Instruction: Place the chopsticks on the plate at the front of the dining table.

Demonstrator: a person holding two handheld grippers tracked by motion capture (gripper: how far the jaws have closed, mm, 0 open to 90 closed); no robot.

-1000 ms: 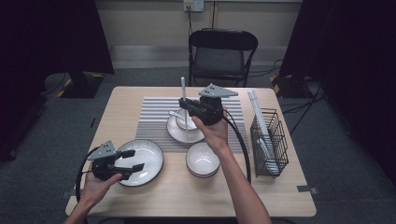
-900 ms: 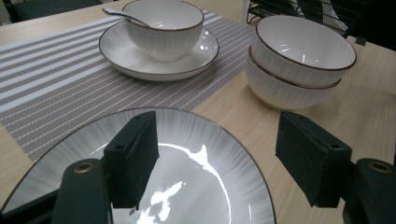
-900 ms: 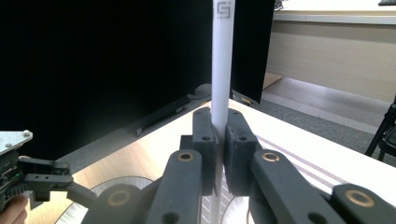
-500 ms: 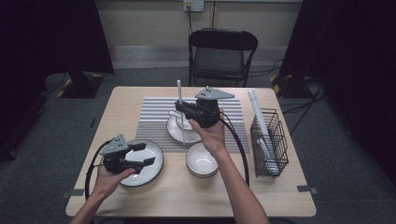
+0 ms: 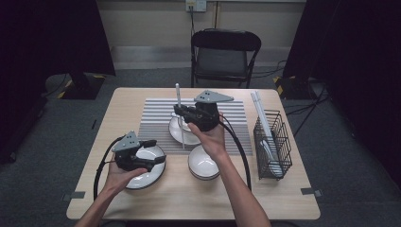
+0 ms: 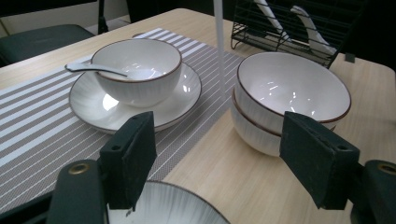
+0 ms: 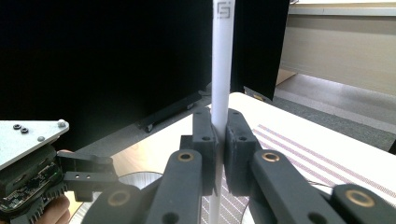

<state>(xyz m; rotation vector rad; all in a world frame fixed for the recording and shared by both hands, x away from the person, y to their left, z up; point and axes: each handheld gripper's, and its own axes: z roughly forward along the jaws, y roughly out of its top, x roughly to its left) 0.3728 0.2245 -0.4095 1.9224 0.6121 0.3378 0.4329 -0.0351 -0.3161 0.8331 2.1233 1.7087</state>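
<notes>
My right gripper [image 5: 181, 112] [image 7: 218, 135] is shut on a white chopstick [image 5: 178, 101] [image 7: 221, 65] and holds it upright above a white bowl [image 5: 178, 124] [image 6: 137, 70]. That bowl stands on a saucer [image 6: 93, 105] with a white spoon [image 6: 88, 68] in it. My left gripper [image 5: 155, 152] [image 6: 224, 158] hangs open over a white plate [image 5: 142, 176] [image 6: 180, 205] at the front left, nothing between its jaws. It faces two stacked bowls [image 5: 203, 163] [image 6: 292, 91], and the chopstick [image 6: 219, 51] shows beyond them.
A striped grey placemat [image 5: 153, 113] lies under the saucer. A black wire basket [image 5: 279, 146] [image 6: 261, 28] with white chopsticks and spoons stands at the table's right side. A folding chair [image 5: 226, 54] stands behind the table.
My left gripper has moved right and slightly up, further over the plate. The right gripper with the chopstick has hardly shifted.
</notes>
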